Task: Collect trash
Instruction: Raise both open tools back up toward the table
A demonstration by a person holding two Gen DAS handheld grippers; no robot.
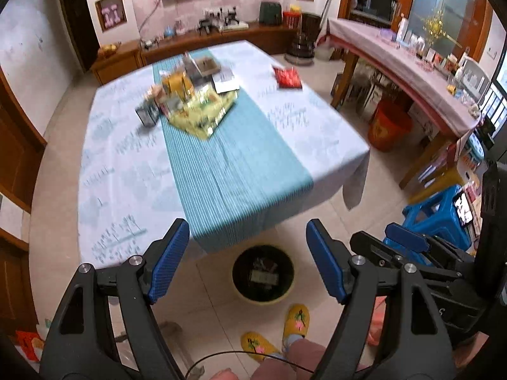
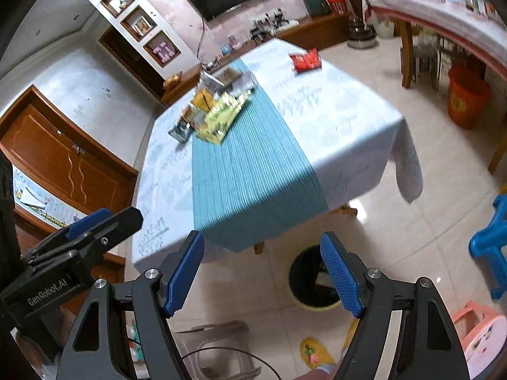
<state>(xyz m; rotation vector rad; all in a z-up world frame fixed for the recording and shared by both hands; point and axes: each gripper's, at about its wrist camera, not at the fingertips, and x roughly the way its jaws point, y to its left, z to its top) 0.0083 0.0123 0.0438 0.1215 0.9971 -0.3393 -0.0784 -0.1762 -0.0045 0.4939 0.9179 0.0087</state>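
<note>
Tiled floor surrounds a table (image 1: 120,158) under a pale cloth with a teal runner (image 1: 228,164). On the runner's far part sits a blurred pile of wrappers and boxes (image 1: 190,101); to its right, apart, lies a red packet (image 1: 287,77). Only the left view shows inside the waste bin (image 1: 263,274), which holds scraps; in the right view a finger half hides it. Left gripper (image 1: 247,259) and right gripper (image 2: 263,274) hover side by side above the floor before the table, both spread wide, empty.

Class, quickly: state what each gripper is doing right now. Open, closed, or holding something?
Left gripper: open, holding nothing.
Right gripper: open, holding nothing.
</note>
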